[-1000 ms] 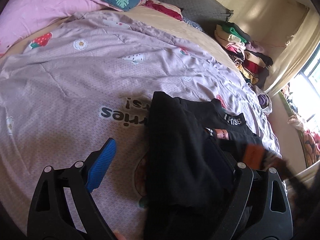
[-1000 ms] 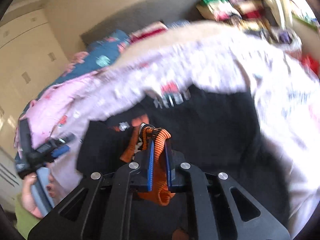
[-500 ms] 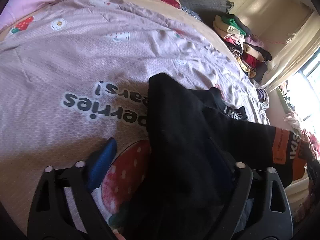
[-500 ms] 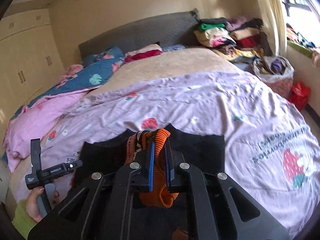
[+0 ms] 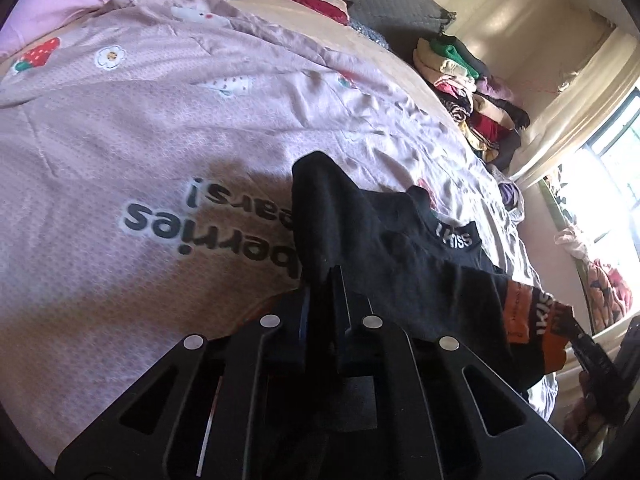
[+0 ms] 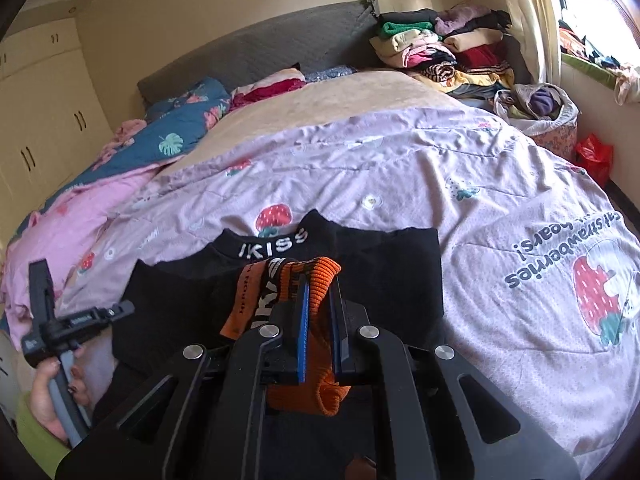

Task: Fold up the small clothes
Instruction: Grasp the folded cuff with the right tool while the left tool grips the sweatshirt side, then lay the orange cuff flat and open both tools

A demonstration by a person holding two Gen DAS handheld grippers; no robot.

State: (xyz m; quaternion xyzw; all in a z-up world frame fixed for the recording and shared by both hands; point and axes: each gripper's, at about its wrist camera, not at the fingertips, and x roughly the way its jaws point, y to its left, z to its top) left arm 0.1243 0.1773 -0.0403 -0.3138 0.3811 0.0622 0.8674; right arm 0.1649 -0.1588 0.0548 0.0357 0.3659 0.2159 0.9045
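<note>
Black top (image 6: 384, 264) w/ white "KISS" collar lies on the lilac strawberry quilt (image 6: 440, 168) of the bed. Its lower part is hidden behind both tools. Right hand-held gripper (image 6: 319, 312) is clenched on the orange ribbed cuff (image 6: 320, 276). Left hand-held gripper (image 5: 325, 300) is clamped on a black fabric fold; its blue pad is barely visible. Clothes pile (image 6: 444, 52) sits by the headboard.

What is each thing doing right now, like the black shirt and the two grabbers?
black shirt: partly folded on the bed, collar flat.
orange cuff: pinched, lifted off the shirt.
left gripper: shut on black fabric.
right gripper: shut on the cuff.
purple quilt: spread out, wrinkled.
clothes pile: stacked by the headboard.
</note>
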